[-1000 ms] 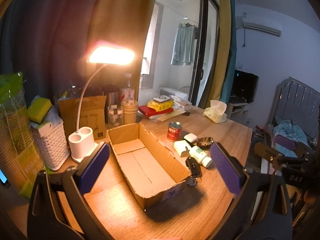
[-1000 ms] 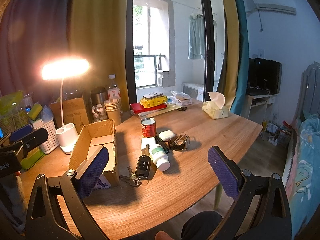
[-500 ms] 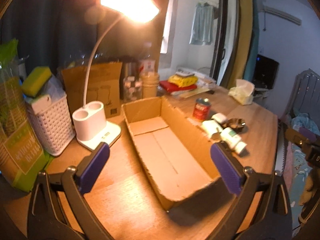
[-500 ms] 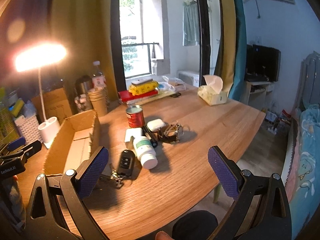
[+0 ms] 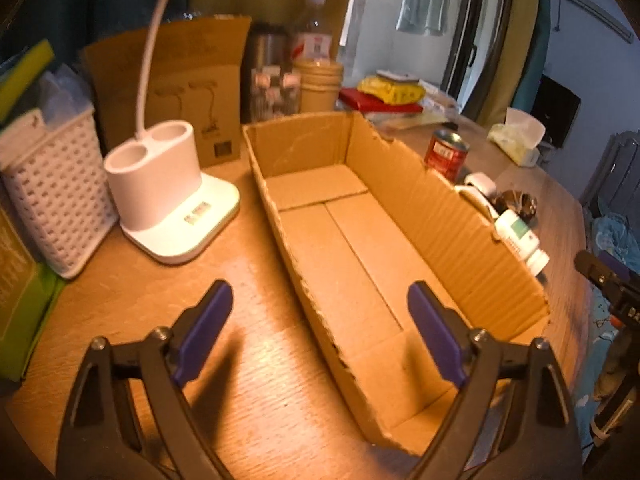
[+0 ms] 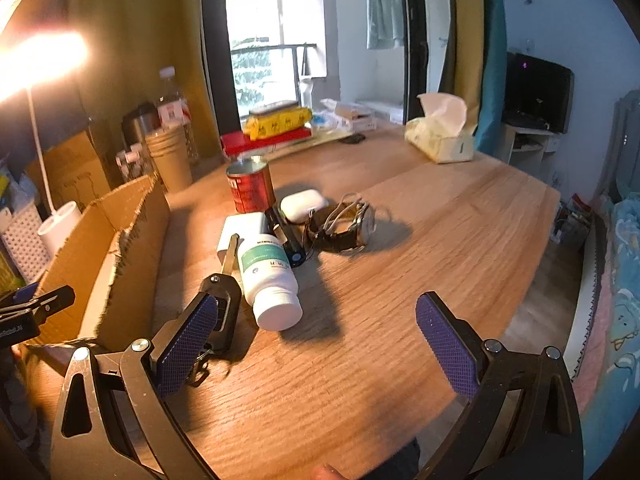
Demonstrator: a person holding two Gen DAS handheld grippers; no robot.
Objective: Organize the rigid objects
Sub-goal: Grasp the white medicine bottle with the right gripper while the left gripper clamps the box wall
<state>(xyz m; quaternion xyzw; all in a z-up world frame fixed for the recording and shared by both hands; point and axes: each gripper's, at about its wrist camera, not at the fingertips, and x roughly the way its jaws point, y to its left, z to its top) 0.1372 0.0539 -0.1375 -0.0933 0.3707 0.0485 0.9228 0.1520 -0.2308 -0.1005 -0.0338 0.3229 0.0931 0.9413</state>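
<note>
An open cardboard box [image 5: 440,208] lies empty on the wooden table. My left gripper [image 5: 318,304] hovers over its near left wall, jaws closing, with that wall between them and untouched. To the right of the box [image 6: 120,248] lie a white pill bottle [image 6: 268,276], a black car key [image 6: 224,296], a red can [image 6: 250,188], a white earbud case [image 6: 302,206], a wristwatch [image 6: 344,226] and a white charger [image 6: 242,232]. My right gripper [image 6: 316,312] stands open just before the bottle, its left finger over the key.
Left of the box stand a white lamp base [image 5: 160,184], a white woven basket [image 5: 52,196] and a brown carton [image 5: 188,80]. Cups, jars and a water bottle [image 6: 172,104] line the back. A tissue box [image 6: 440,136] sits at the far right.
Both grippers have dropped and moved forward: the left onto the box's near end, the right toward the bottle and key. The left jaws have narrowed. The lamp head has left the left view.
</note>
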